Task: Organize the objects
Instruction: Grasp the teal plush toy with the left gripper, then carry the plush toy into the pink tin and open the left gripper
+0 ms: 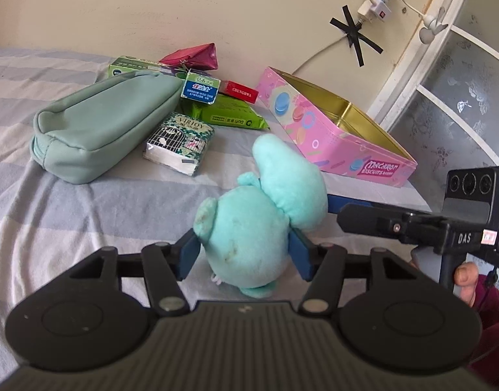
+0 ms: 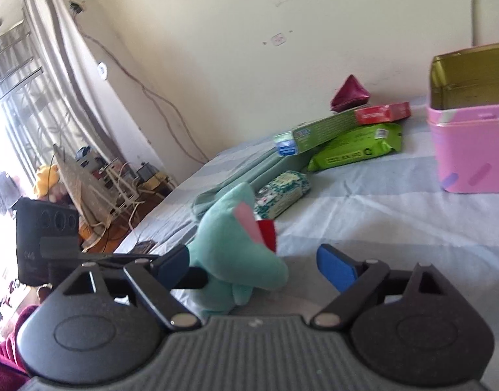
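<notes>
Snugly between left tongs [image 1: 244,254] — plush toy [image 1: 259,215]

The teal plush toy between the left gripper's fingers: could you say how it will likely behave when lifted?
The teal plush toy looks soft, so it would probably squash in the left gripper. Its big ear may flop. It seems light, and unlikely to break.
</notes>
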The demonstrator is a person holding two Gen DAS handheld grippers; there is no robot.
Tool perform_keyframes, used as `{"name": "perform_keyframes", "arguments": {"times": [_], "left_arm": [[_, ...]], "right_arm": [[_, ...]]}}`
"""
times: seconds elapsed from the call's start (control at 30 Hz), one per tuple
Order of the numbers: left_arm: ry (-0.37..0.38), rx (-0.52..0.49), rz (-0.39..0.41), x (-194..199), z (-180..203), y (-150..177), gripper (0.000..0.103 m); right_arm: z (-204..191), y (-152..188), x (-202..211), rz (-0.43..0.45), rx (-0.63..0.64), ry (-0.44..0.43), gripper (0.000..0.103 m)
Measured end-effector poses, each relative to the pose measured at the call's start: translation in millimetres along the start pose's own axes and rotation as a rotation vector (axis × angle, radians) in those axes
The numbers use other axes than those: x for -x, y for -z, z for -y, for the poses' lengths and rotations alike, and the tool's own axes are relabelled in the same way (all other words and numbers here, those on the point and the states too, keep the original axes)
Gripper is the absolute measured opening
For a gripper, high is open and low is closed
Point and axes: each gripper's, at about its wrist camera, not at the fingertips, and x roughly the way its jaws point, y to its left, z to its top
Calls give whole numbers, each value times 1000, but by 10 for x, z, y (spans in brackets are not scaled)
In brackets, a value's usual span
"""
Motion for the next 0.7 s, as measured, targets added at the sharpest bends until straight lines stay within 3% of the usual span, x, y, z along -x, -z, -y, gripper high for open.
{"name": "perform_keyframes", "arguments": {"times": [0.2,0.3,0.4,0.47,0.53,0.6,0.7], "left_arm": [[29,59,34,118,3,98,78],[44,98,43,132,-27,124,79],[34,110,38,86,-32,135,76],[36,114,12,14,-51,148,56],[65,134,-4,-27,-67,156,50],[47,96,-4,-21,-2,117,49],[33,14,2,-43,148,-19,49]], "right_arm": [[34,-72,28,-26,7,-20,89],[142,-129,-63,-36,-34,-15,89],[221,-116,-191,-75,-85,-48,89],[243,-58,-309,-128,-106,-79,84],[216,-17,-326,-134,-110,-109,76],[169,-25,-258,-114,-92,-119,64],[118,-82,-85,-43,-45,-95,61]]}}
